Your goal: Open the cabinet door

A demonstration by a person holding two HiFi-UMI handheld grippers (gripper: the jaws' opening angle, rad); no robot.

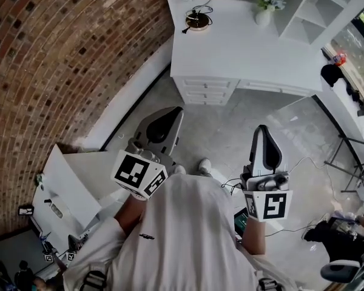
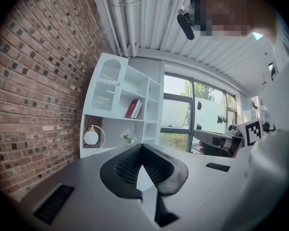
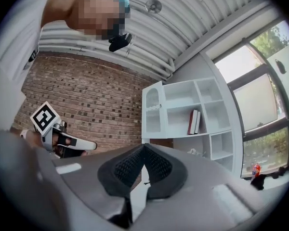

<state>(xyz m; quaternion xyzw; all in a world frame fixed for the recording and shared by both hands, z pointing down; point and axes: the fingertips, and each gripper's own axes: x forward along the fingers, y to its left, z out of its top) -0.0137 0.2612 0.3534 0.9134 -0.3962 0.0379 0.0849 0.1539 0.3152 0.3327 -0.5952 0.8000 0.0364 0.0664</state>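
While both hands are held out over the grey floor (image 1: 230, 132), short of the white rectangular table (image 1: 242, 47), neither claw holds anything; the left claw (image 2: 142, 147) has its dark ribbed pads (image 2: 124, 168) pressed tip to tip with nothing between them; the right claw (image 3: 144, 147) is likewise fully closed and empty.

A white open-fronted shelf unit (image 2: 135, 88) stands on the table, at its right end in the head view. The task's thing, an arched white slatted cabinet door (image 2: 109, 72), fronts the unit's top compartment above the table's lamp side; it appears shut and lies well apart from both claws.

A round white globe lamp (image 2: 91, 137) rests on the table near the red brick wall (image 1: 60, 53); a small white vase of pale flowers (image 1: 264, 5) stands on the table just beside the shelf unit; a red book (image 2: 133, 108) stands upright on a middle shelf above the table. White drawers (image 1: 207, 90) sit under the table's front edge, facing the claws.
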